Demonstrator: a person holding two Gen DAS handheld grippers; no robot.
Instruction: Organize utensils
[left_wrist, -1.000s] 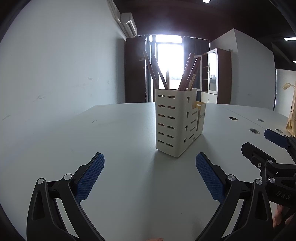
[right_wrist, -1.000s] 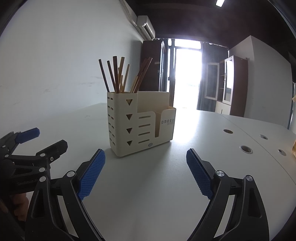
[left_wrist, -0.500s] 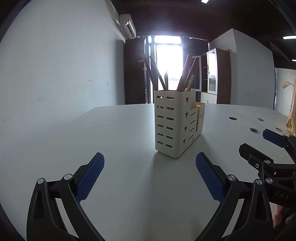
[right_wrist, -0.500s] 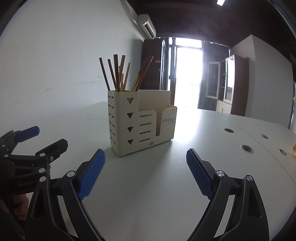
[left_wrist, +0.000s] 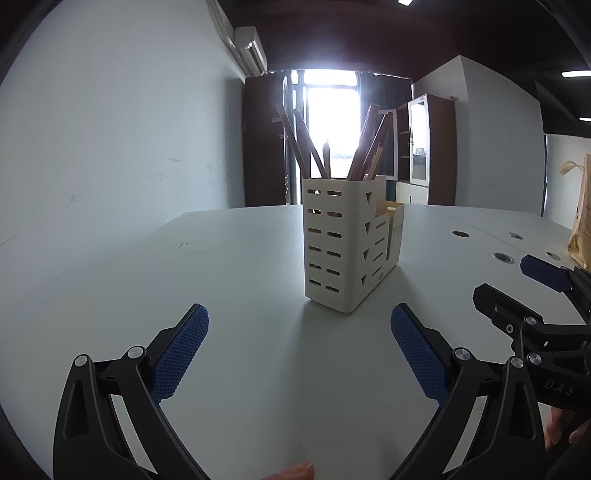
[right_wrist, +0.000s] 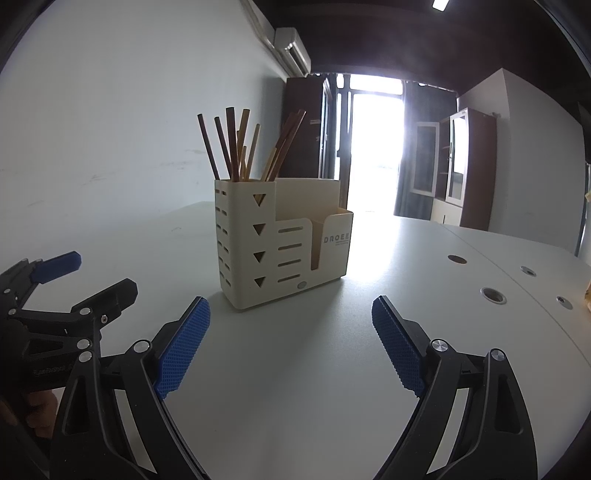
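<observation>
A cream slotted utensil holder (left_wrist: 343, 243) (right_wrist: 280, 243) stands upright on the white table (left_wrist: 229, 280) (right_wrist: 332, 369). Several wooden chopsticks (left_wrist: 328, 147) (right_wrist: 240, 147) lean out of its tallest compartment. My left gripper (left_wrist: 299, 354) hovers just short of the holder, open, with nothing between its blue pads. My right gripper (right_wrist: 291, 354) is likewise open and empty, facing the holder's stepped side. Each gripper shows at the edge of the other's view: the right one (left_wrist: 532, 291) and the left one (right_wrist: 85, 277).
Round cable holes (right_wrist: 493, 295) (left_wrist: 502, 257) dot the table's right side. A brown paper bag (left_wrist: 581, 218) stands at the far right. A white wall (left_wrist: 110, 129) runs along the left; a bright doorway and cabinets lie behind.
Both views have tilted or risen very slightly, so the holder sits a little differently in frame. Both grippers stay open and the holder has not moved.
</observation>
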